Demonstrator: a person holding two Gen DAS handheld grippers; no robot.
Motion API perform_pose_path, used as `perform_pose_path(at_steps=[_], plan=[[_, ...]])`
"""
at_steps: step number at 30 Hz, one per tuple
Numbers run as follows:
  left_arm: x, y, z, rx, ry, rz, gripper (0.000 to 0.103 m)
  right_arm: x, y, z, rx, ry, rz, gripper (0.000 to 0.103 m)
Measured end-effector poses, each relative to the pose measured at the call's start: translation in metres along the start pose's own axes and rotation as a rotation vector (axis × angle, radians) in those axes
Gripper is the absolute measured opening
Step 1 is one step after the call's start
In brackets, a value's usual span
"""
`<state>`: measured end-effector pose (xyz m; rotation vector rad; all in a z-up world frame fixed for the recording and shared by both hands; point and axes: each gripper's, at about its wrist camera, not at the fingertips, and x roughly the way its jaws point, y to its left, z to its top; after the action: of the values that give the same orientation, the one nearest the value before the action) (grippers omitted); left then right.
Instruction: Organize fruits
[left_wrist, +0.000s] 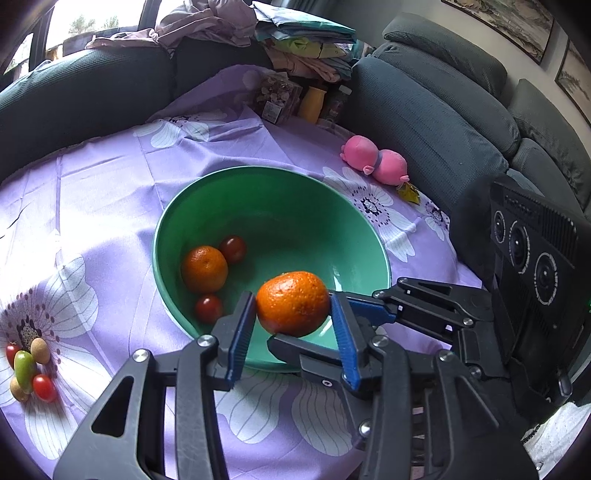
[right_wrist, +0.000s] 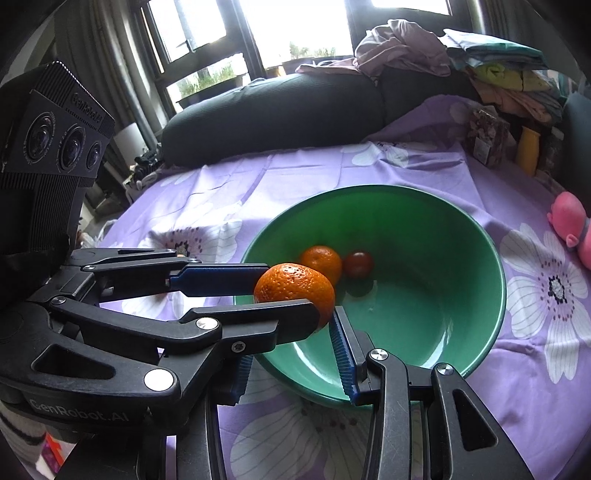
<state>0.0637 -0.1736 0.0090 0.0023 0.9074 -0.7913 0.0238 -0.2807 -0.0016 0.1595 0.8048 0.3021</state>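
Observation:
An orange (left_wrist: 291, 302) (right_wrist: 295, 290) hangs over the near rim of a green bowl (left_wrist: 162, 229) (right_wrist: 495, 258). My left gripper (left_wrist: 291, 297) (right_wrist: 291, 290) has its blue pads (left_wrist: 242, 332) pressed on both sides of it. My right gripper (right_wrist: 295, 317) (left_wrist: 306, 321) comes in crosswise. One of its fingers lies under the orange, the other against its far side, so it is shut on the same fruit. Inside the bowl lie a second orange (left_wrist: 204, 268) (right_wrist: 322, 260) and two cherry tomatoes (left_wrist: 232, 249) (left_wrist: 208, 308).
A cluster of small fruits (left_wrist: 27, 365) sits on the purple flowered cloth (left_wrist: 110, 184) at the left edge. A pink plush toy (left_wrist: 375, 164) (right_wrist: 570, 221) lies beyond the bowl. A packet and a yellow bottle (left_wrist: 313, 103) stand at the back. Dark sofa cushions (left_wrist: 424, 122) ring the table.

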Motion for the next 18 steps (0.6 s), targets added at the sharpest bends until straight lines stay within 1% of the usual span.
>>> perform_pose_path(at_steps=[1, 2, 3, 4, 5, 6, 10, 13, 16, 18], plan=[[0.0, 0.0, 0.0, -0.003, 0.0, 0.004, 0.046, 0.001, -0.001, 0.0, 0.001, 0.004, 0.001, 0.042], [0.0, 0.0, 0.0, -0.004, 0.0, 0.009, 0.053, 0.002, -0.001, 0.001, 0.003, 0.006, 0.003, 0.042], [0.0, 0.0, 0.0, -0.005, -0.001, 0.018, 0.063, 0.002, -0.001, 0.001, 0.004, 0.007, 0.004, 0.042], [-0.001, 0.001, 0.0, -0.01, -0.007, 0.025, 0.067, 0.003, 0.0, 0.0, 0.004, 0.008, 0.005, 0.042], [-0.002, 0.003, 0.0, -0.017, -0.014, 0.031, 0.076, 0.003, 0.0, 0.001, 0.005, 0.006, 0.004, 0.042], [-0.004, 0.004, 0.001, -0.027, -0.021, 0.037, 0.08, 0.002, 0.0, 0.001, 0.005, 0.002, 0.002, 0.042], [-0.018, 0.013, 0.0, -0.056, -0.058, 0.059, 0.082, -0.002, 0.001, 0.002, 0.009, -0.008, -0.004, 0.041], [-0.036, 0.021, -0.008, -0.084, -0.094, 0.092, 0.083, -0.005, 0.001, 0.001, 0.013, -0.015, 0.009, 0.041], [-0.058, 0.033, -0.025, -0.128, -0.116, 0.137, 0.084, -0.006, 0.003, -0.001, 0.015, -0.015, 0.027, 0.041], [-0.077, 0.042, -0.044, -0.154, -0.128, 0.19, 0.085, -0.005, 0.008, -0.001, 0.008, -0.005, 0.039, 0.041]])
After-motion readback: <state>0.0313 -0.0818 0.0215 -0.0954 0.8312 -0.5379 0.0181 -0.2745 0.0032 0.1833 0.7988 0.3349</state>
